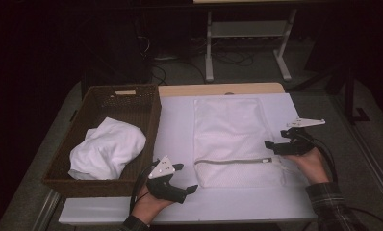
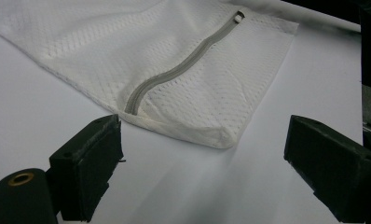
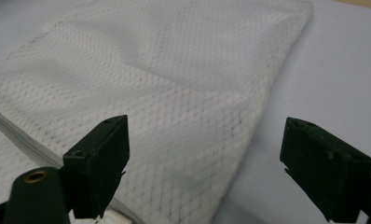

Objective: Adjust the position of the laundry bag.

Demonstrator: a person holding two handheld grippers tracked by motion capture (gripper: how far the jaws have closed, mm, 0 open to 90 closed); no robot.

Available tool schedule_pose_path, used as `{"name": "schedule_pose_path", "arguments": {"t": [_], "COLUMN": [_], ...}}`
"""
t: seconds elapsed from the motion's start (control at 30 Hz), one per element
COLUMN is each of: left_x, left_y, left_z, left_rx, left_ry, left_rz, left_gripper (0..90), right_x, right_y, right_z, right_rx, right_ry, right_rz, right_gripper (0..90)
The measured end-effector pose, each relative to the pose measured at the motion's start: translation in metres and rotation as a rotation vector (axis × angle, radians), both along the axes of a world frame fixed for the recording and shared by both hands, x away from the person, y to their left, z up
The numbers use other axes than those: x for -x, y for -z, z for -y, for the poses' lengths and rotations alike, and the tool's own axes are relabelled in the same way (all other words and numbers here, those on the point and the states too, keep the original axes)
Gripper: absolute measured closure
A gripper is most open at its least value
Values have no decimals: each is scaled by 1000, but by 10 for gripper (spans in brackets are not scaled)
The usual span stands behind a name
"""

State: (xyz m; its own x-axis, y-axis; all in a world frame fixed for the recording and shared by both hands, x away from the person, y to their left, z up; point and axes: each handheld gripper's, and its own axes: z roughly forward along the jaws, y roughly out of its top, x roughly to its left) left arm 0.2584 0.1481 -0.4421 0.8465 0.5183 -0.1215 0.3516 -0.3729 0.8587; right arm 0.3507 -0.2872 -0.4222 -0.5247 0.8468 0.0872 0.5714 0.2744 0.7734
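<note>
A white mesh laundry bag (image 1: 235,139) lies flat on the white table, its grey zipper (image 1: 233,161) running across near the front end. My left gripper (image 1: 185,178) is open just off the bag's near left corner (image 2: 211,135), with the zipper (image 2: 174,74) stretching away ahead of the jaws. My right gripper (image 1: 276,139) is open at the bag's right edge, its jaws apart over the mesh (image 3: 174,93). A crumpled white cloth (image 1: 107,148) lies in the brown wicker basket (image 1: 146,125) at the left.
The basket stands along the table's left side, close to my left hand. A strip of bare white table (image 1: 189,204) runs in front of the bag. Beyond the far edge are a white desk frame (image 1: 247,43) and cables on the floor.
</note>
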Motion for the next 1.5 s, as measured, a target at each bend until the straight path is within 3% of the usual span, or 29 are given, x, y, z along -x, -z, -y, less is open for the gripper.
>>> {"name": "schedule_pose_path", "arguments": {"t": [0.6, 0.93, 1.5], "left_x": [-2, -1, -3], "left_y": [-2, -1, -1], "left_z": [2, 1, 2], "left_rx": [-1, -5, -4], "left_ry": [0, 8, 6], "left_rz": [4, 3, 3], "left_gripper": [105, 105, 105], "right_x": [41, 41, 49], "right_y": [7, 15, 32], "right_z": [15, 14, 26], "right_rx": [-30, -19, -52], "right_ry": [-2, -31, -63], "right_rz": [-15, -20, -34], "right_gripper": [159, 187, 385]}}
